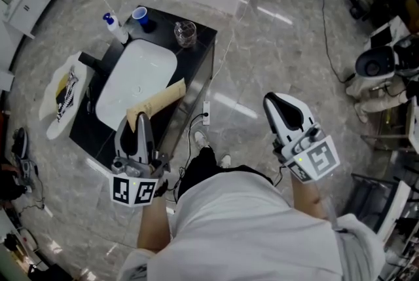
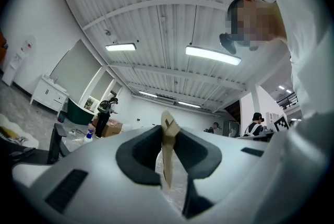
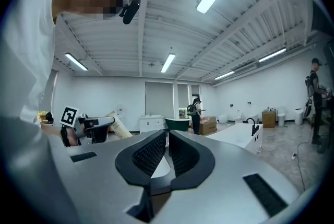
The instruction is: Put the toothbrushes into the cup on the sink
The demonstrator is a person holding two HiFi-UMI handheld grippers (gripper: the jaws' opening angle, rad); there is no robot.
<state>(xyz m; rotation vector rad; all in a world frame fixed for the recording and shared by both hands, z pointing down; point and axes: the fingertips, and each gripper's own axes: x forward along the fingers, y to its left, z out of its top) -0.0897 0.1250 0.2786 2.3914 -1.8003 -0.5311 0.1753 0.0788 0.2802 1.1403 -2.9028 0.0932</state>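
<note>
The left gripper [image 1: 137, 126] jaws clamp the tan toothbrush pack [image 1: 160, 99], its long axis running far-right over the sink [image 1: 141, 73] toward the glass cup [image 1: 185, 33] (right gripper [image 1: 273, 103] jaws together, empty, well apart)

In the head view the near end of the tan card packet [image 1: 156, 101] is hidden behind the left tongs [image 1: 135, 124], and the person's [image 1: 236, 221] arms and trunk are cut off by the lower edge. The blue cup [image 1: 140, 14], the spray bottle [image 1: 115, 27] and the glass [image 1: 185, 33] at the far end of the black table [image 1: 196, 57] are too small for any contents to be told. In the left gripper view the packet stands edge-on between the jaws, so its faces and what it holds cannot be made out, and its lower end is hidden by the tongs' body.
</note>
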